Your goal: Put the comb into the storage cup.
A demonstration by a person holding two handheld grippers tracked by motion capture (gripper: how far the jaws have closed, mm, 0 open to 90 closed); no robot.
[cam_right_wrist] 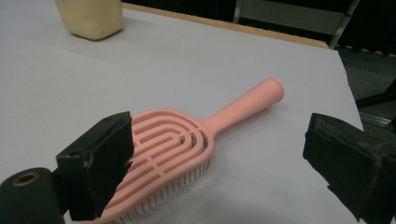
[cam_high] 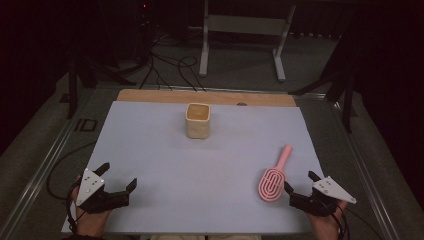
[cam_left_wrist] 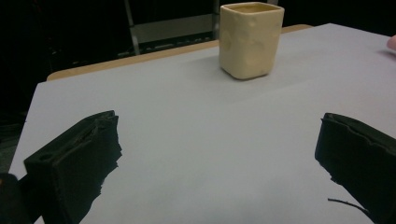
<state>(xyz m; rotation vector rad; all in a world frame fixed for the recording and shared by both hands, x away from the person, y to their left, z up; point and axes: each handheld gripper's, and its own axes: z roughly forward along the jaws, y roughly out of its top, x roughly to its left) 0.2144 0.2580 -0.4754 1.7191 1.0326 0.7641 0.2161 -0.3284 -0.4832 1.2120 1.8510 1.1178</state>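
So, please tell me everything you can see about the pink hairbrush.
The pink hairbrush looks like plastic. Its oval head has curved open slots, with thin dark bristles underneath, facing down onto the white table cover. Its round handle points away from the person, toward the far right. It lies flat near the front right edge, just in front of the open right gripper, whose jaws do not hold it.
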